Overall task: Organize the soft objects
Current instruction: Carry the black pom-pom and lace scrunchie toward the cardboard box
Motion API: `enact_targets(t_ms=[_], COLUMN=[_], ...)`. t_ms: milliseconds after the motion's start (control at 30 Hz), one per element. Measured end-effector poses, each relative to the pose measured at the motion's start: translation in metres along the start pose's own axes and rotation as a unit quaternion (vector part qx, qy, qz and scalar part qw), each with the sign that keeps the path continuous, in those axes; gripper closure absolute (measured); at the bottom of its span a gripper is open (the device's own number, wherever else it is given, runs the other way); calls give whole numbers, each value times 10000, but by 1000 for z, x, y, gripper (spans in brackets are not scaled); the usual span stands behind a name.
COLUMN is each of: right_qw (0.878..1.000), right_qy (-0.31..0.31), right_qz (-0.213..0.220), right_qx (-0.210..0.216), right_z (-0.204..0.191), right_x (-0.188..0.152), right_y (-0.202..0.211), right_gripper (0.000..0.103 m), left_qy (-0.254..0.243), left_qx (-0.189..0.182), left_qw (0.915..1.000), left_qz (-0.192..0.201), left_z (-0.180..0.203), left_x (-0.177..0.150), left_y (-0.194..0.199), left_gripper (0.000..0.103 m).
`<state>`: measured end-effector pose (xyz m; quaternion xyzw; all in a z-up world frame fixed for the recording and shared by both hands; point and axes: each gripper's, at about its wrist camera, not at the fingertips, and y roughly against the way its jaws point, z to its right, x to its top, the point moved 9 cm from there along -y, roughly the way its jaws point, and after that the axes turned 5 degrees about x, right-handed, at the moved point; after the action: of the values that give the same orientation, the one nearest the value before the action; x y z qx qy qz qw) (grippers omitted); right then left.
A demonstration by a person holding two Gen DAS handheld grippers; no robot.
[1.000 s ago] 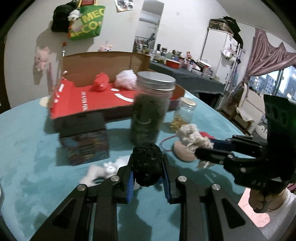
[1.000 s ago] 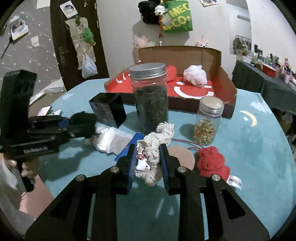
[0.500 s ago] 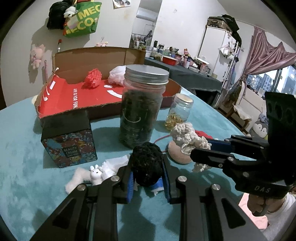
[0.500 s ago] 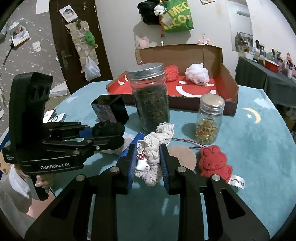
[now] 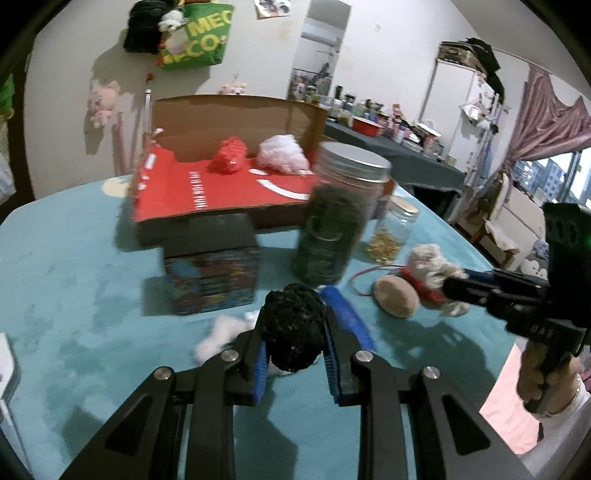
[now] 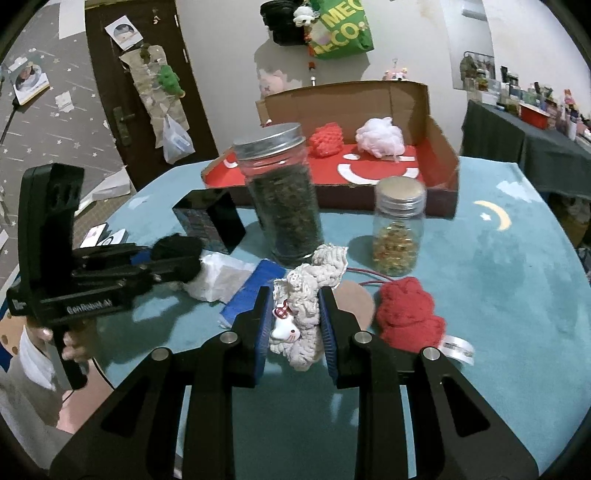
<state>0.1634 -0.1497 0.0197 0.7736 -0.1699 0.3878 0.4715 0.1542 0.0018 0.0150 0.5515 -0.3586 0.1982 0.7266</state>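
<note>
The left hand-held gripper (image 5: 293, 345) (marked "GenRobot.AI") has swung sideways, clamping a black pompom (image 5: 291, 328).

Lived-in home room: green tote bag (image 6: 341, 35) hung on wall, pink curtain (image 5: 546, 122) by window, cluttered side counter (image 5: 388, 129), brown door (image 6: 147, 92), teal moon-print cloth on bench (image 6: 517, 258).

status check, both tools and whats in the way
Left tool shut on black pom. Right tool shut on cream scrunchie. Tall jar blocks box.
</note>
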Motion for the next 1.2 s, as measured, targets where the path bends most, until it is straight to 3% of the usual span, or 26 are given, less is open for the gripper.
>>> enact_targets(t_ms=[300, 467, 900, 1200], right_qw=[9994, 9991, 9991, 9979], right_qy=[-174, -278, -199, 394], right_qz=[43, 25, -317, -488], right_qx=[-285, -332, -216, -160], right_z=[30, 51, 104, 120], right_x=[2, 7, 26, 50], right_y=[21, 28, 12, -6], right_gripper=[79, 79, 79, 79], left_qy=[284, 190, -326, -718], left_qx=[445, 619, 580, 441], left_qw=[9986, 9978, 9970, 9952], left_qz=[-52, -120, -397, -489], left_z=[-54, -75, -110, -117], left_x=[-3, -1, 15, 42], left_y=[12, 7, -26, -38], left_gripper=[76, 76, 76, 76])
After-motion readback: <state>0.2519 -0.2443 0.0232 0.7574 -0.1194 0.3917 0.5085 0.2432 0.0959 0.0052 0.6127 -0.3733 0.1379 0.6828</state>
